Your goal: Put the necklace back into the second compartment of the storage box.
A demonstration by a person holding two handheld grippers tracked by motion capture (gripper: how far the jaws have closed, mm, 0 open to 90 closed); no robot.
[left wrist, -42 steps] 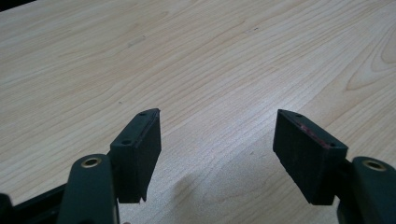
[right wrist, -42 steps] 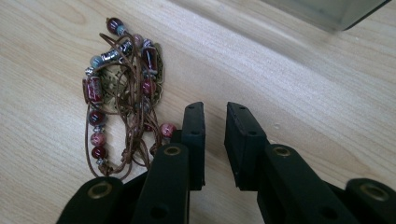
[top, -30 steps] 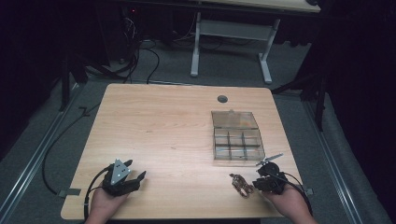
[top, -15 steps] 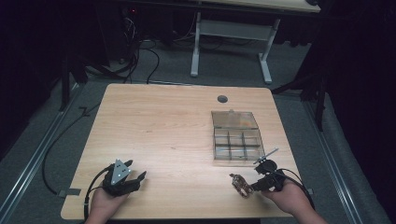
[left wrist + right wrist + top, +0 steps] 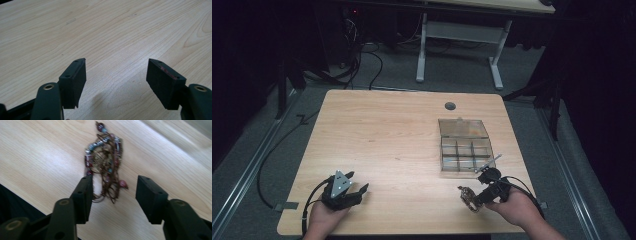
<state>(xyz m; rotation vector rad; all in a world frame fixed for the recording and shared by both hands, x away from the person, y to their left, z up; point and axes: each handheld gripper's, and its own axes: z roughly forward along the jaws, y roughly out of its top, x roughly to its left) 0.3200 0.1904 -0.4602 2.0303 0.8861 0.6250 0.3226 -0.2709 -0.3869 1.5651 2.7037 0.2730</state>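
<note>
On the worktop (image 5: 402, 135), the beaded bracelet (image 5: 105, 157) lies loose near the front edge between the just-opened jaws of your right hand-held gripper (image 5: 113, 195), left hand-held gripper (image 5: 116, 77) open and empty; trailing cords may snag a jaw, dragging it off.

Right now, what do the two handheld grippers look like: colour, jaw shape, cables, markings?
Both are black. The left gripper carries a grey three-cornered plate on top and trails a black cable. The right gripper also trails a black cable. Each has blocky rectangular jaws with small screw holes and brass-coloured pivot pins; one left jaw shows a reddish streak.
</note>
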